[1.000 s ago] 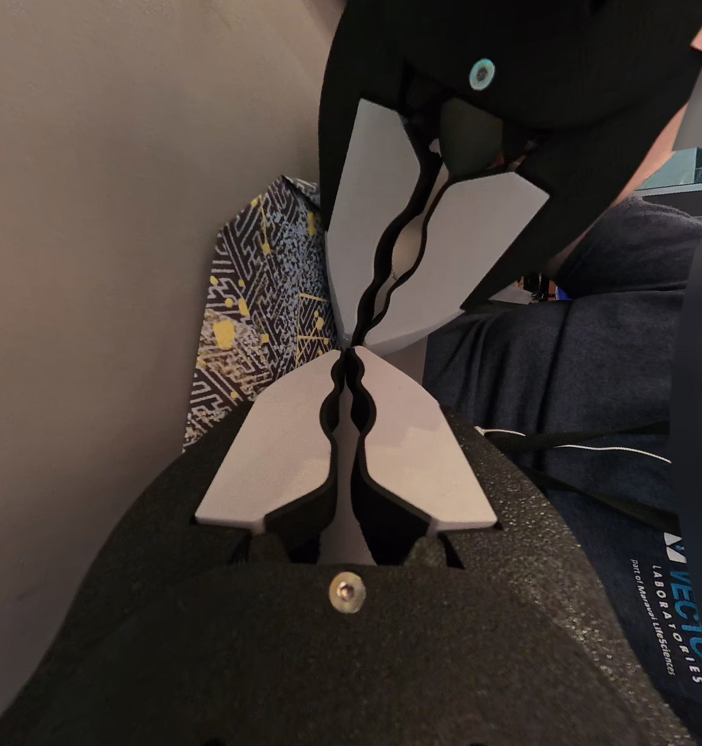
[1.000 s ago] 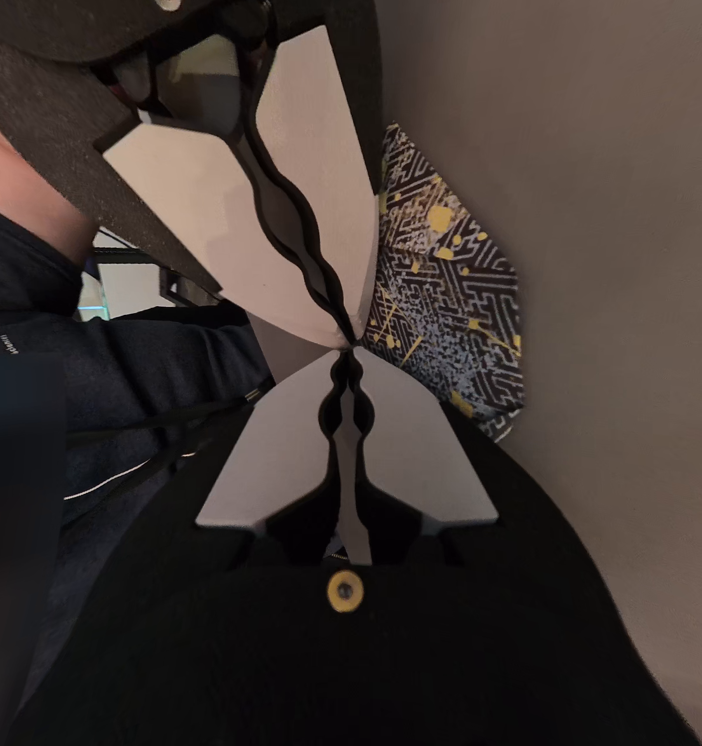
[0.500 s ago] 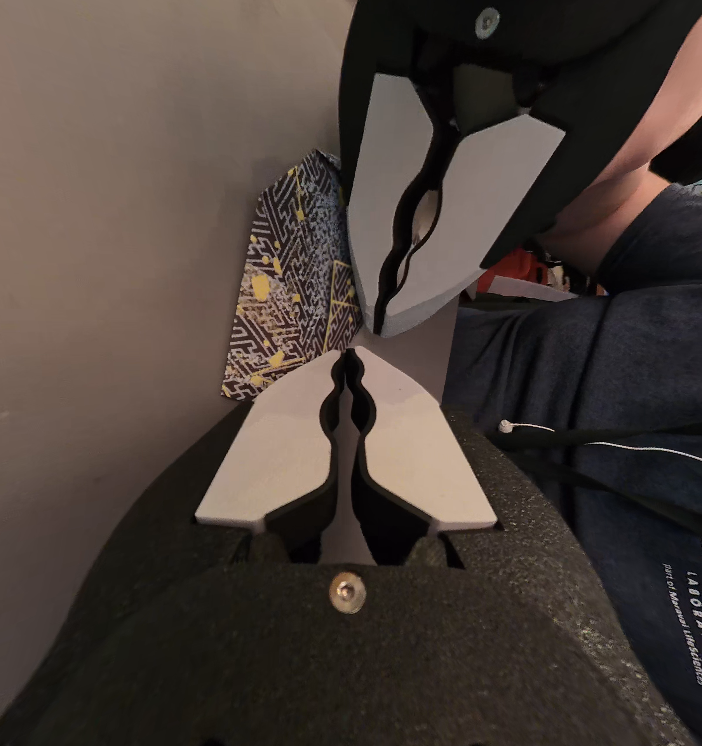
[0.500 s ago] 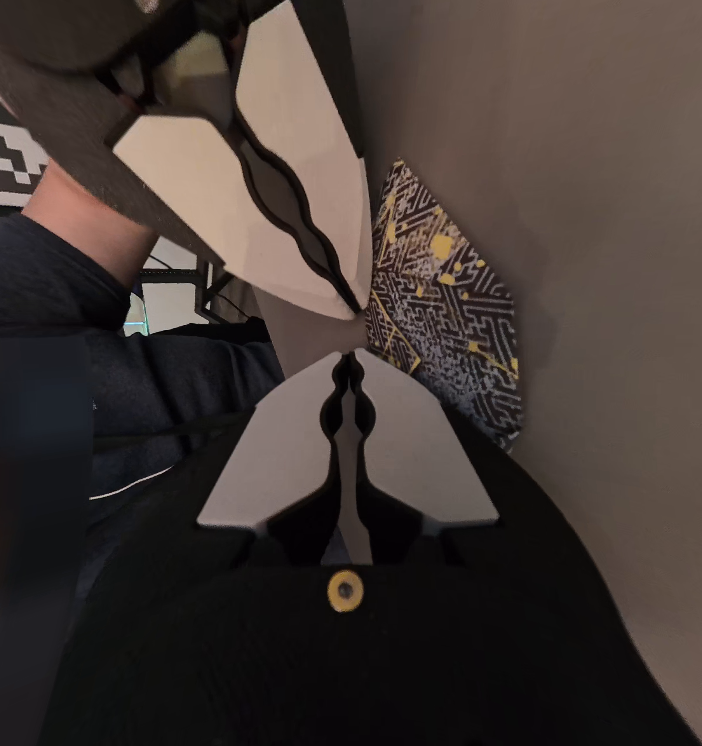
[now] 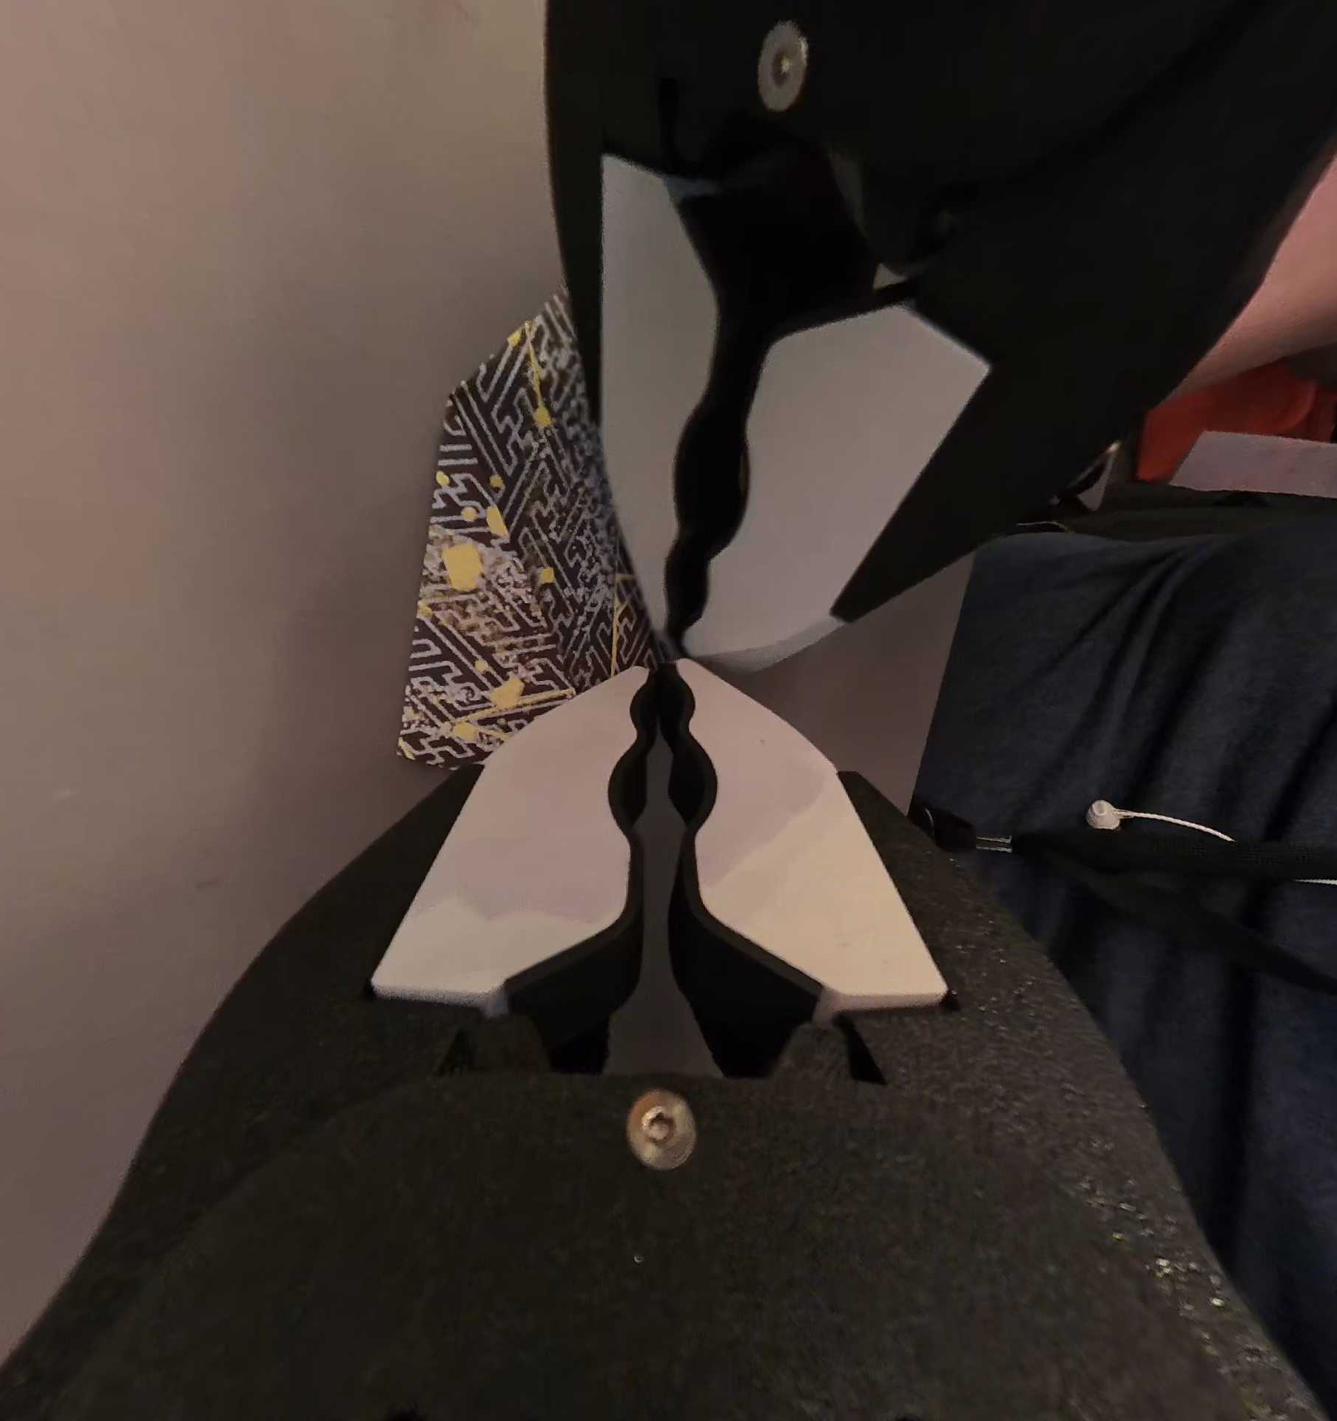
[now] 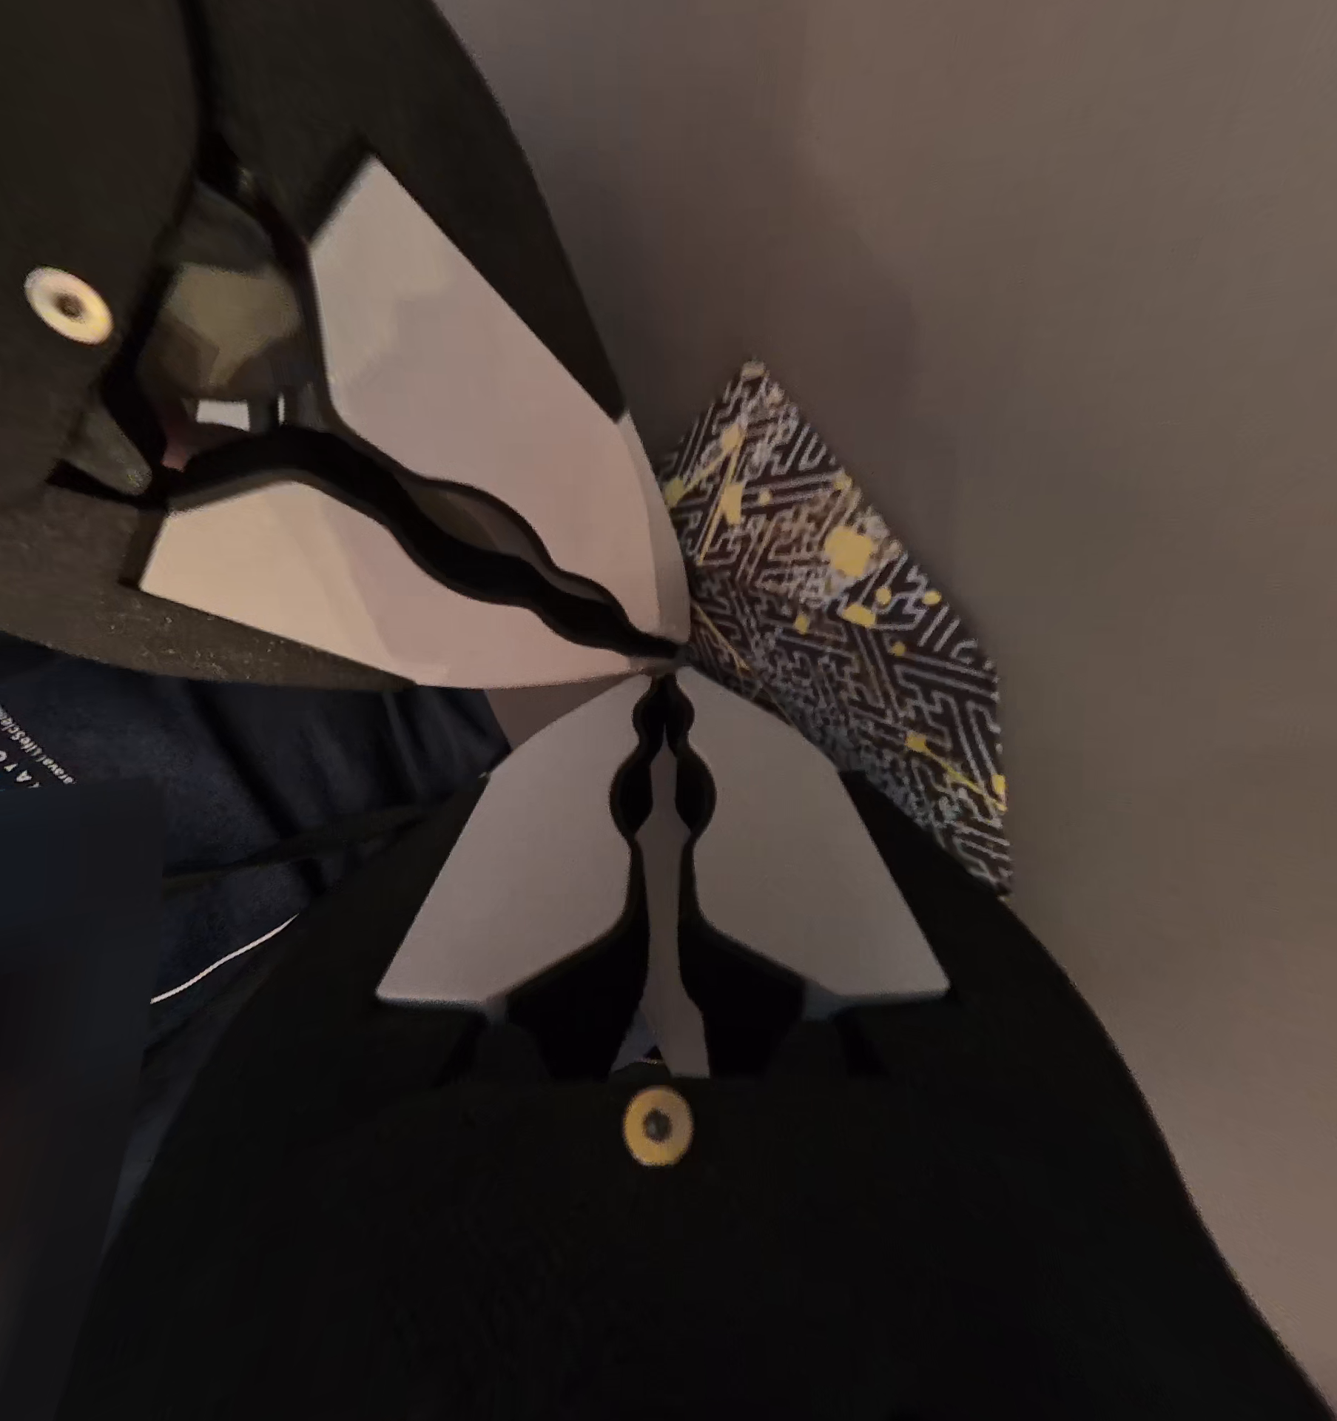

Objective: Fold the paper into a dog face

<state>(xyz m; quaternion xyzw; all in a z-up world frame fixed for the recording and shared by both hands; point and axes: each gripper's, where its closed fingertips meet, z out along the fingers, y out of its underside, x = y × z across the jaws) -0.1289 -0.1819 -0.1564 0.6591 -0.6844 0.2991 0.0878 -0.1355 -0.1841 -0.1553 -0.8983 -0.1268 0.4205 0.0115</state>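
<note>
The paper [image 5: 511, 584] is black with a white maze pattern and yellow splashes. It is folded and lies on the pale table [image 5: 227, 461]. A plain pale flap [image 5: 842, 707] of it stands up toward the person. My left gripper [image 5: 663, 667] is shut, pinching the paper at the edge of the patterned part. My right gripper [image 5: 676, 638] comes in from above, also shut, its tips touching the left's at the same spot. In the right wrist view the right gripper [image 6: 663, 680] and left gripper [image 6: 669, 650] meet beside the paper [image 6: 842, 630].
The person's dark blue garment [image 5: 1149, 692] with a black strap is close on the right, and a bare forearm [image 5: 1303, 269] is above it. An orange object [image 5: 1265, 415] lies farther back. Bare table [image 6: 1111, 384] lies beyond the paper. Both grippers' tips are close together, under 4 cm apart.
The two grippers have turned relative to each other, and their tips, slightly apart half a second ago, meet again. The patterned paper has shifted a little with them.
</note>
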